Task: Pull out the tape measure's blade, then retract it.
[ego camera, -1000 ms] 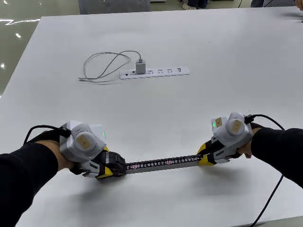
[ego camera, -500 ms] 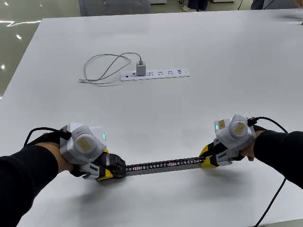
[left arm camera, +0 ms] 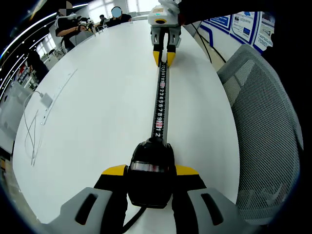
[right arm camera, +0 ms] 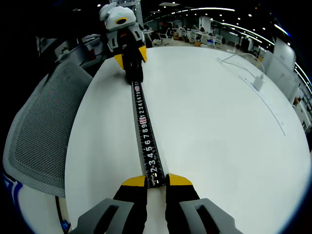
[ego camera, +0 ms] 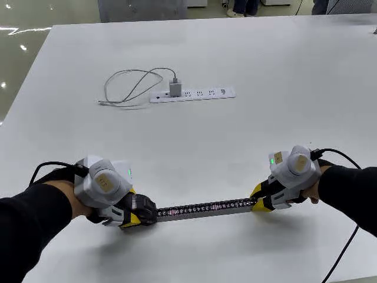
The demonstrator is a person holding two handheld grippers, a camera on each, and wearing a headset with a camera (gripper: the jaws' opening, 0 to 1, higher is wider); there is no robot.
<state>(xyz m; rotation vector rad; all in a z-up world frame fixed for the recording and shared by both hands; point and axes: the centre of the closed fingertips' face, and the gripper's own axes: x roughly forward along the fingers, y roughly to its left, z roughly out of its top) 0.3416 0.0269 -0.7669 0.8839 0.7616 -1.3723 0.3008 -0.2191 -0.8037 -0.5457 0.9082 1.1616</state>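
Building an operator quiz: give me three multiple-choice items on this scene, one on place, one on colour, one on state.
1. The white plastic power strip lies: A) on the white table, beyond the numbered metal blade B) under it C) in a claw.
2. The claw fingertips are: A) red B) yellow C) blue.
3. The blade is: A) retracted B) pulled out C) snapped.
1A, it lies farther up the table; 2B, yellow tips show; 3B, it spans from the black tape measure case in the left claw to the right claw.

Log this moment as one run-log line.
left gripper shut on tape measure | right gripper shut on blade | blade stretched between them over table | not yet retracted
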